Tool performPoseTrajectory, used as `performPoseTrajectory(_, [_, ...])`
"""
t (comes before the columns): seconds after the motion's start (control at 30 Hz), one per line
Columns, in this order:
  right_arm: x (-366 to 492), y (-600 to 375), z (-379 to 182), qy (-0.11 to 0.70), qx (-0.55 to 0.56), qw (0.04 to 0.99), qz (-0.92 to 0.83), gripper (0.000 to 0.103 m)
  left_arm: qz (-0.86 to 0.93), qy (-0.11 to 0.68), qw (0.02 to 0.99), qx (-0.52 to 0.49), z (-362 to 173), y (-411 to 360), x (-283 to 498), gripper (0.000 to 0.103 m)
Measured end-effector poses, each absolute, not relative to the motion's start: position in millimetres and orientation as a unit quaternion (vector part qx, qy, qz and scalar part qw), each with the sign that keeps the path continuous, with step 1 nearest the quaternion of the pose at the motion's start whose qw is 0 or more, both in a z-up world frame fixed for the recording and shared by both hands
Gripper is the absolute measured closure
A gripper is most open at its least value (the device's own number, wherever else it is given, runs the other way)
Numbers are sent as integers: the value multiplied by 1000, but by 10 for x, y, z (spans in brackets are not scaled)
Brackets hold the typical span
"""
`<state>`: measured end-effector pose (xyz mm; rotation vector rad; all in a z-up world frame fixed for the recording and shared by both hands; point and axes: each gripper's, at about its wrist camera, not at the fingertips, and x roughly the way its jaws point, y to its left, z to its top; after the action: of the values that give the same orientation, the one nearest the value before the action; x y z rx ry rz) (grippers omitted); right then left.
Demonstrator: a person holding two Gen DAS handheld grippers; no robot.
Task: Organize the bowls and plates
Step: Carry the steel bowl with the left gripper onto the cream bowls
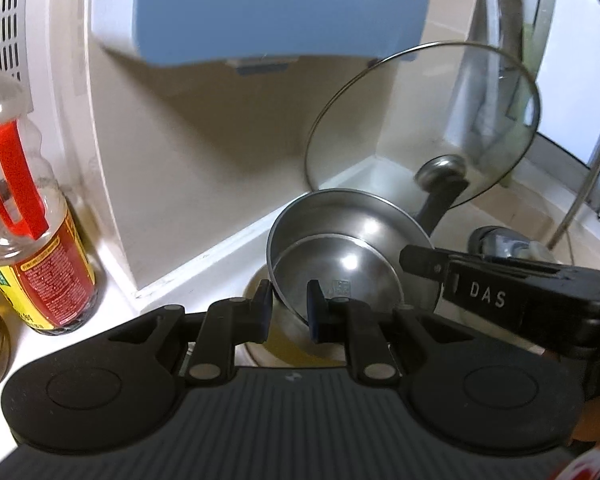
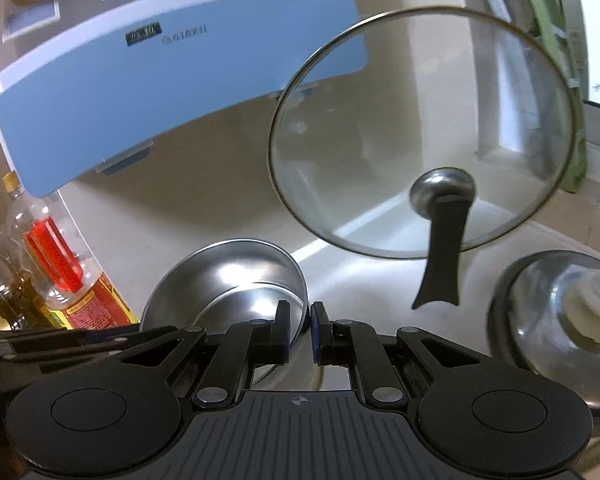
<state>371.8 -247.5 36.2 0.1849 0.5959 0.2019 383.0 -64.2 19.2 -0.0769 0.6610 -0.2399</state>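
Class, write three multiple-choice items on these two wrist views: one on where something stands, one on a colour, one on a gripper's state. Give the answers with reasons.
1. Where does the glass lid stand?
A. Flat on the counter
B. Upright, behind the steel bowls
C. Inside a bowl

2. What colour is the handle on the oil bottle?
A. Red
B. Green
C. Black

3. What is the left gripper doing?
A. Hanging open above the counter
B. Gripping the oil bottle
C. Closed on a steel bowl's rim

Answers:
1 B, the lid stands on edge beyond the steel bowls.
2 A, a red handle runs down its neck.
3 C, its jaws sit either side of the bowl's rim, as do those of the right gripper.
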Motion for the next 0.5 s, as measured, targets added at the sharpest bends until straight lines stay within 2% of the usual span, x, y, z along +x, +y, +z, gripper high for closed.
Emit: performPoseTrajectory(0.5, [3860, -2419, 209, 323, 89, 936, 104, 93, -115, 344, 931, -39, 32, -563, 3923, 86])
